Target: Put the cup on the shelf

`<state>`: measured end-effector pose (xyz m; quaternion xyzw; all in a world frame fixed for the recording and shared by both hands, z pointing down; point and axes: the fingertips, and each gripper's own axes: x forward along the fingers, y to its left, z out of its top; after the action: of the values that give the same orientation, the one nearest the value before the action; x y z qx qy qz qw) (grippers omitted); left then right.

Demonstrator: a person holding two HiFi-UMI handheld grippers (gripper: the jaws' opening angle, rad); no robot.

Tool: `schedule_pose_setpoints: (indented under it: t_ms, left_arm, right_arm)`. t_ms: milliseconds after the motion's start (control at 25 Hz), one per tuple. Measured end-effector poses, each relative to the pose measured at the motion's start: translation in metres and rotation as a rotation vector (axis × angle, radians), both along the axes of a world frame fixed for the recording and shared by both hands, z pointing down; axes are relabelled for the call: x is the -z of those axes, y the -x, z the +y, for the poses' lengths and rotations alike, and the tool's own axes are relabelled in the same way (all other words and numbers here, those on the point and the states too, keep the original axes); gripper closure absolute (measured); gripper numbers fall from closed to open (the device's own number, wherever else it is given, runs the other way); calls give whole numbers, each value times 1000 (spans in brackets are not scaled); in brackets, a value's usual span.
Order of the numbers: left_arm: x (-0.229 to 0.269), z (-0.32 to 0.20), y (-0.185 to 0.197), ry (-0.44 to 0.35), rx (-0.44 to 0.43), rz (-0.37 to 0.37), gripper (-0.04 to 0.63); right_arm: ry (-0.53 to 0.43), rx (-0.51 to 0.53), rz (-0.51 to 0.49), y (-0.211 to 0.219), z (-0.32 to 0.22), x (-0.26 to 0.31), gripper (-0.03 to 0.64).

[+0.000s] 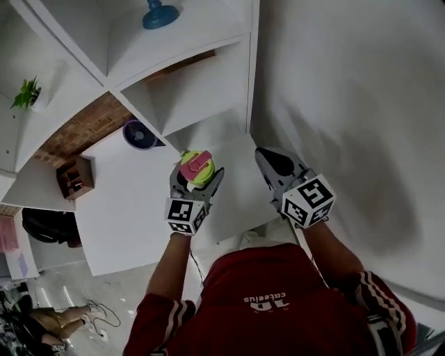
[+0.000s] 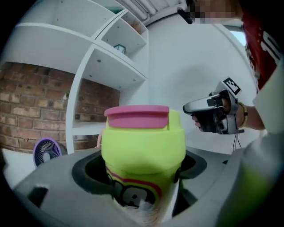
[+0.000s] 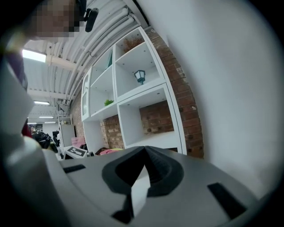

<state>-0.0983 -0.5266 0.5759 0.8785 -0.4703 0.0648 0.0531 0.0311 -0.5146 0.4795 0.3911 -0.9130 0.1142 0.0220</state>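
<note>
A lime-green cup (image 1: 197,167) with a pink lid (image 2: 137,116) stands upright between the jaws of my left gripper (image 1: 198,174), which is shut on its body. In the left gripper view the cup (image 2: 143,153) fills the middle. The white shelf (image 1: 182,89) of open cubbies lies just ahead of the cup. My right gripper (image 1: 263,154) hangs to the right of the cup, apart from it, beside the shelf's end panel. Its jaws meet at the tips with nothing between them (image 3: 143,150).
A purple fan (image 1: 140,134) stands on the white surface left of the cup. A blue lantern (image 1: 160,14) and a small plant (image 1: 26,92) occupy higher cubbies. A plain white wall (image 1: 348,104) runs along the right. Brick (image 2: 26,106) backs the shelf.
</note>
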Motion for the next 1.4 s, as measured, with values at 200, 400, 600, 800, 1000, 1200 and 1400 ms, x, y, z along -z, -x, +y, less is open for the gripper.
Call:
schedule_pose_setpoints:
  t_ms: [200, 400, 600, 800, 1000, 1200, 1400]
  left_arm:
    - [-20, -30, -7, 8, 3, -9, 174]
    - [-44, -56, -11, 50, 21, -1, 175]
    - [-66, -80, -10, 92, 51, -23, 175]
    - [-69, -108, -9, 78, 79, 0, 175]
    - [-74, -132, -16, 66, 76, -19, 175]
    - [-80, -154, -17, 53, 87, 5, 175]
    - [-88, -175, -14, 57, 102, 15, 175]
  right_arm:
    - [32, -6, 4, -8, -11, -13, 612]
    - [47, -5, 8, -12, -23, -19, 612]
    - [78, -14, 12, -17, -34, -32, 612]
    - [83, -37, 5, -28, -42, -38, 612]
    - [93, -52, -7, -35, -56, -44, 612]
    - [98, -54, -14, -36, -63, -50, 612]
    - [123, -73, -32, -45, -65, -57, 612]
